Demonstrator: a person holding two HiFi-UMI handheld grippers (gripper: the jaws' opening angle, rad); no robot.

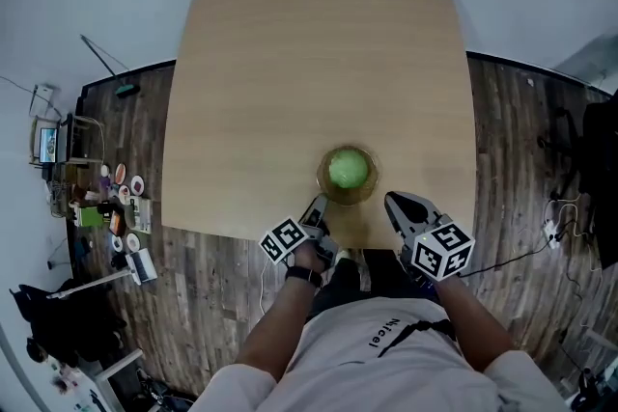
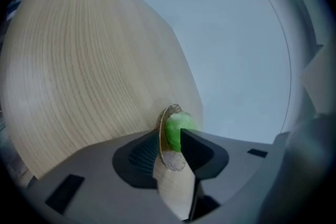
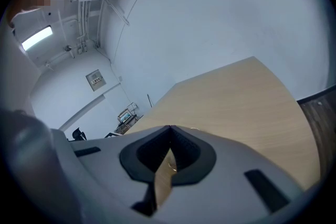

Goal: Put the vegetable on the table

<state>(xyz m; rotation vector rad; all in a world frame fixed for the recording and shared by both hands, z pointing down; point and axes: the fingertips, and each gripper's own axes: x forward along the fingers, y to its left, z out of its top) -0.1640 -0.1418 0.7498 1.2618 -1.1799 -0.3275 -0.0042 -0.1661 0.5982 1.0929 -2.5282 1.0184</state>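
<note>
A round green vegetable (image 1: pixel 349 169) lies in a small glass dish (image 1: pixel 348 195) near the front edge of the light wooden table (image 1: pixel 309 53). My left gripper (image 1: pixel 317 206) sits at the dish's near-left side. In the left gripper view its jaws stand apart, with the dish's rim (image 2: pixel 169 161) and the vegetable (image 2: pixel 176 127) between them; the left gripper (image 2: pixel 170 137) does not clamp either. My right gripper (image 1: pixel 395 202) hovers to the right of the dish, apart from it. In the right gripper view the right gripper (image 3: pixel 170 129) has its tips together and holds nothing.
The table stands on a dark plank floor. Small clutter and boxes (image 1: pixel 116 207) lie on the floor to the left, cables (image 1: pixel 555 227) and a dark object (image 1: pixel 603 178) to the right. The person's torso fills the bottom middle of the head view.
</note>
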